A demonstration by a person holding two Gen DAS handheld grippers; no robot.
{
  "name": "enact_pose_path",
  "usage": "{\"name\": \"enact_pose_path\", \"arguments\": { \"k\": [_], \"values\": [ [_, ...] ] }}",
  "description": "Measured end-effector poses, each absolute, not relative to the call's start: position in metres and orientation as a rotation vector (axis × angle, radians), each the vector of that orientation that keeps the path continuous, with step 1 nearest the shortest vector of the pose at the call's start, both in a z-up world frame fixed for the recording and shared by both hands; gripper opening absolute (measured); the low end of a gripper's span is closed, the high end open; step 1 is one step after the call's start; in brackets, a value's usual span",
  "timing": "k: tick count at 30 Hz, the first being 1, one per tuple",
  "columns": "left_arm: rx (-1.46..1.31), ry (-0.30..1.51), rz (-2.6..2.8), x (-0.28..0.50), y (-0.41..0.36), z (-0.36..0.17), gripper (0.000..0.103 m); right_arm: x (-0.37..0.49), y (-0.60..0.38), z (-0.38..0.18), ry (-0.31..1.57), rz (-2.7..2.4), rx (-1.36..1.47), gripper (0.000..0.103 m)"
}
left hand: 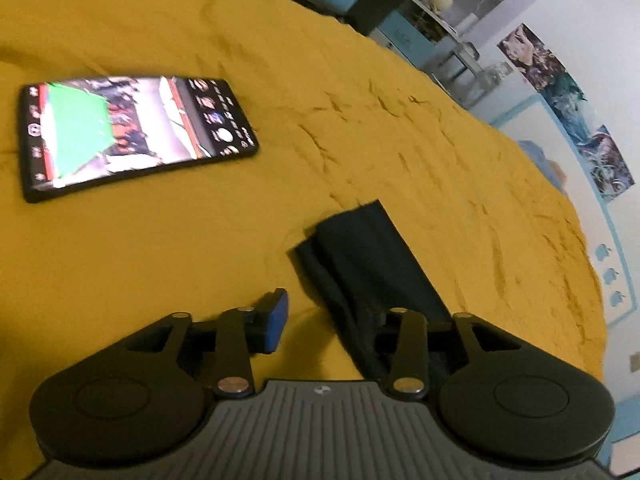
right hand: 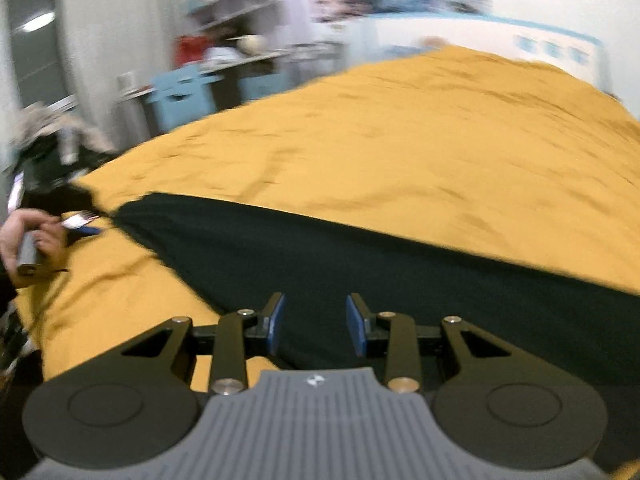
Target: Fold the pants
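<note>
Dark pants (right hand: 360,272) lie stretched in a long band across the yellow bedspread (right hand: 400,152). My right gripper (right hand: 316,324) hovers just over their near part, open, its blue pads (right hand: 277,324) apart with nothing pinched between them. In the left wrist view one narrow folded end of the pants (left hand: 360,264) runs toward my left gripper (left hand: 328,320) and covers its right finger. The left blue pad (left hand: 276,320) stands clear of the cloth, so this gripper is open. A hand (right hand: 28,240) holds the left gripper (right hand: 80,222) at the pants' far left tip.
A lit phone (left hand: 132,132) lies on the bedspread (left hand: 360,120), left of the pants' end. Blue furniture (right hand: 180,96) and cluttered shelves (left hand: 440,12) stand beyond the bed. Posters (left hand: 560,92) hang on the white wall.
</note>
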State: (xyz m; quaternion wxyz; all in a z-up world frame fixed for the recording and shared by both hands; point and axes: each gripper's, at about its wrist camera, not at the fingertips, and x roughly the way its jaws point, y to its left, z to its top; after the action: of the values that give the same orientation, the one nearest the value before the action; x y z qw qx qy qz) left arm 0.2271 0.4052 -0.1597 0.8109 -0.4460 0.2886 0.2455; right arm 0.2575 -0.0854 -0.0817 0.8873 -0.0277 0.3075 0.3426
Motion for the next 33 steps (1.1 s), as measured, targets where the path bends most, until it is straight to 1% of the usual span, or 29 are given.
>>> {"name": "enact_pose_path", "arguments": {
  "k": [3,7,9,11,16,18,19,23,26,28,29,33],
  "values": [
    [-0.999,0.623,0.487,0.233,0.416,-0.164,0.053,0.26,-0.013,-0.093,0.598,0.814,-0.165,0.029],
    [-1.069,0.624,0.444,0.231,0.428,-0.172,0.053,0.254,0.063,-0.101,0.487,0.891,-0.373,0.028],
    [-1.08,0.615,0.421,0.227,0.429,-0.175,0.053,0.257,0.087,-0.102,0.474,0.916,-0.408,0.026],
    [-1.091,0.603,0.398,0.223,0.429,-0.178,0.053,0.264,0.105,-0.105,0.477,0.934,-0.434,0.02],
    [-1.139,0.57,0.358,0.21,0.431,-0.182,0.053,0.281,0.138,-0.124,0.492,0.94,-0.522,0.019],
    [-1.149,0.57,0.346,0.21,0.432,-0.183,0.053,0.283,0.148,-0.133,0.523,0.943,-0.581,0.002],
    [-1.153,0.571,0.34,0.21,0.433,-0.184,0.053,0.282,0.148,-0.135,0.51,0.946,-0.596,0.0],
    [-1.186,0.566,0.324,0.207,0.437,-0.185,0.053,0.274,0.137,-0.124,0.477,0.951,-0.545,0.0],
    [-1.202,0.547,0.33,0.206,0.436,-0.187,0.053,0.281,0.137,-0.134,0.593,0.988,-0.536,0.0],
    [-1.202,0.545,0.33,0.206,0.435,-0.188,0.053,0.278,0.138,-0.138,0.592,0.998,-0.581,0.0],
    [-1.2,0.546,0.326,0.206,0.435,-0.188,0.053,0.278,0.137,-0.134,0.597,1.007,-0.564,0.002],
    [-1.235,0.541,0.306,0.205,0.44,-0.191,0.053,0.291,0.12,-0.104,0.612,1.085,-0.33,0.003]
  ]
}}
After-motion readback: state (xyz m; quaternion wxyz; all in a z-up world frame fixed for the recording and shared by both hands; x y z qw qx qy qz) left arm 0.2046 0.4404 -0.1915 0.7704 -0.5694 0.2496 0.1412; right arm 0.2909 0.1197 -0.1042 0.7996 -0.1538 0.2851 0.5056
